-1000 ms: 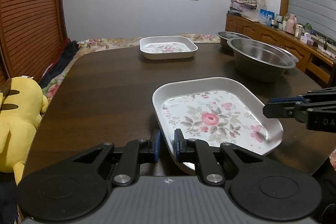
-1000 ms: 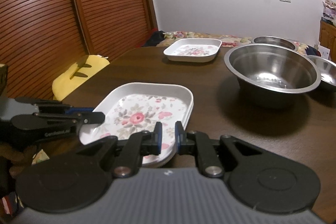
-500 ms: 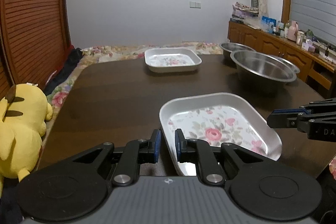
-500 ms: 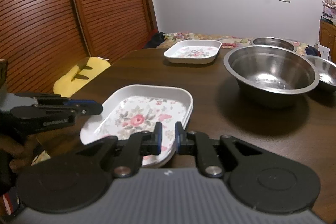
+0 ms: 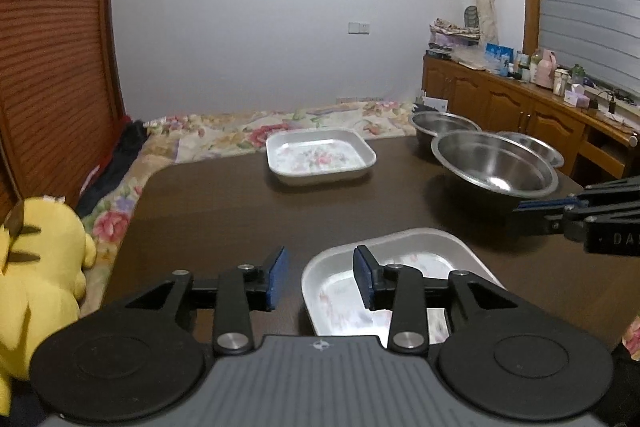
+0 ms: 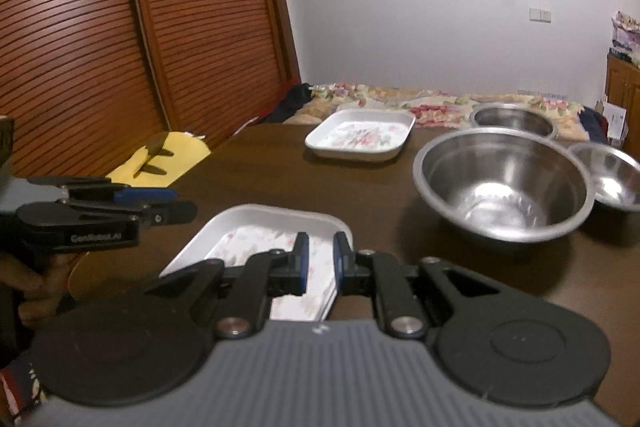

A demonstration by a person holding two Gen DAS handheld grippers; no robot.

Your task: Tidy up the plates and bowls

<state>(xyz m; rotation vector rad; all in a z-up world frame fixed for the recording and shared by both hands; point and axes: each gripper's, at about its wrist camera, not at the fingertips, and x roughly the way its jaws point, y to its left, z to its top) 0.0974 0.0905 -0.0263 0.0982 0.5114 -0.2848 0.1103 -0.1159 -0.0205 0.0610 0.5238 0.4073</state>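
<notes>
Holding now: left hand-held gripper (image 5: 320, 277) has nothing between its blue pads, and its jaws are opening above the near corner of the white rectangular floral plate (image 5: 404, 259).
Right hand-held gripper: (image 6: 320, 259) clenched, pads nearly together with only a narrow slit; it hovers over the right edge of that same plate (image 6: 256, 227), and whether the rim is pinched I cannot tell.
Near plate: lies flat on the dark brown wooden bench (image 5: 248, 203), close to the front edge, between the two grippers.
Far plate: second white rectangular floral plate (image 5: 320, 157) sits at the back of the bench, well apart from the near one.
Large bowl: wide stainless-steel bowl (image 6: 504, 183) stands upright on the right side of the bench, near the front plate but not touching it.
Smaller bowls: one steel bowl (image 6: 514, 119) behind the large one, another steel bowl (image 6: 612, 175) just beside it on the right.
Person: a hand (image 6: 36, 279) grips the left tool's handle at the lower left of the right wrist view.
Off the bench: yellow plush toy (image 5: 40, 267) by the left edge; floral bedspread (image 5: 240, 131) beyond the far end.
</notes>
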